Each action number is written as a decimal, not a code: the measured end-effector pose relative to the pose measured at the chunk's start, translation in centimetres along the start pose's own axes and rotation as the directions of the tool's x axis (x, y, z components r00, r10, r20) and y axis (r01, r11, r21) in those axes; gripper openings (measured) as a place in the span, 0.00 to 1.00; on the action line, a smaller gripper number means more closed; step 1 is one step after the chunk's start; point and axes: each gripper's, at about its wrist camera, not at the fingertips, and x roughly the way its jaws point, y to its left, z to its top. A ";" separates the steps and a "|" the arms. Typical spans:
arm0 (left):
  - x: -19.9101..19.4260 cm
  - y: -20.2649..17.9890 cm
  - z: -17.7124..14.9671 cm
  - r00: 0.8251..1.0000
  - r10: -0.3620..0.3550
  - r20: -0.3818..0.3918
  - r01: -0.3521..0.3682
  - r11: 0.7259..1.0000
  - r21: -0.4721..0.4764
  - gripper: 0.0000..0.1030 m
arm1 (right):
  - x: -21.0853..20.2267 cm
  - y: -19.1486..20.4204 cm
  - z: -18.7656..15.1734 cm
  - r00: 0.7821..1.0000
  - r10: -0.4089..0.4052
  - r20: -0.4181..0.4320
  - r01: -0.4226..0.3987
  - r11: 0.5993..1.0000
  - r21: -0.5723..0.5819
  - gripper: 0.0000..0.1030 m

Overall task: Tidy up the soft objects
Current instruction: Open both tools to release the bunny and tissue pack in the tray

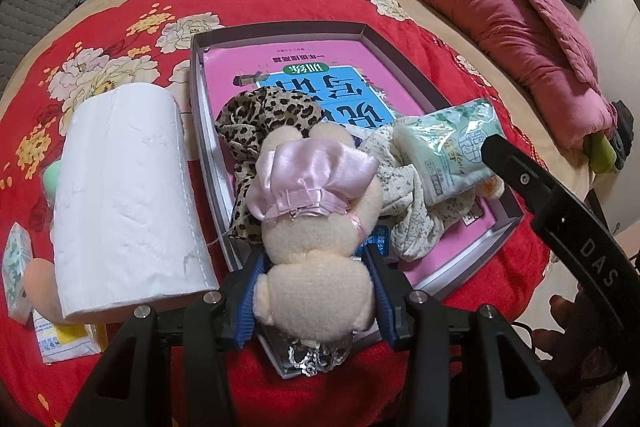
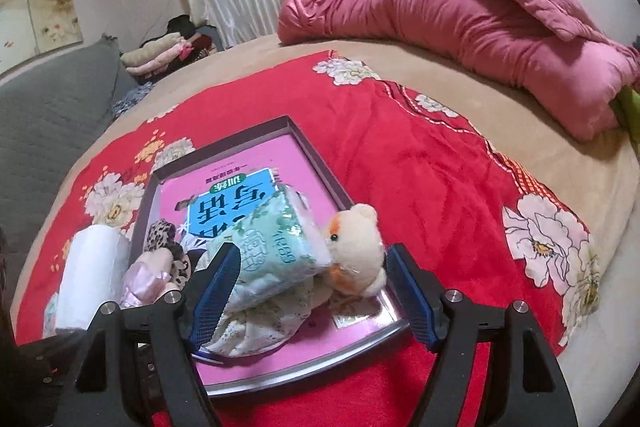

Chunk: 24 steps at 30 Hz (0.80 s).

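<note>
The left gripper (image 1: 316, 299) has its jaws clenched on a cream plush doll in pink satin (image 1: 312, 211), low centre over the grey shallow box (image 1: 280, 27). Light and squashy, it probably holds best at the waist. The right gripper (image 2: 310, 291) hangs released around a green tissue pack (image 2: 272, 247).

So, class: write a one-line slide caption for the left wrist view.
Left gripper clamps a plush doll over the tray; paper roll alongside.

Beyond the fingertips, crowded near half of shallow grey cardboard tray (image 1: 198, 75); bare pink book cover (image 1: 248, 63) farther in; tall white paper-towel roll (image 1: 124, 195) blocking left.
</note>
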 end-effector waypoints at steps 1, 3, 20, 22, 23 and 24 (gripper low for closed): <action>0.0 0.0 0.0 1.000 0.001 -0.001 -0.001 1.000 0.001 0.47 | 0.0 0.0 0.0 1.000 -0.001 0.001 0.001 1.000 0.002 0.75; 0.1 -0.1 0.1 1.000 0.006 -0.002 -0.006 1.000 0.007 0.47 | -0.1 0.0 0.0 1.000 -0.003 0.006 0.003 1.000 -0.001 0.75; -0.3 -0.6 0.3 0.998 -0.058 -0.023 0.059 0.998 0.027 0.63 | -1.0 -0.6 0.1 0.999 -0.001 0.045 0.000 1.000 0.024 0.75; -0.8 -0.7 0.4 0.997 -0.070 -0.008 0.070 0.997 0.031 0.63 | -1.3 -0.7 0.0 0.998 -0.001 0.056 -0.001 0.999 0.032 0.75; -1.1 -0.8 0.5 0.997 -0.073 0.001 0.073 0.997 0.035 0.63 | -1.4 -0.8 0.1 0.998 0.002 0.061 -0.004 0.999 0.038 0.75; -1.2 -0.9 0.6 0.997 -0.074 0.004 0.074 0.997 0.036 0.63 | -1.5 -0.9 0.1 0.998 0.005 0.064 -0.008 0.999 0.043 0.75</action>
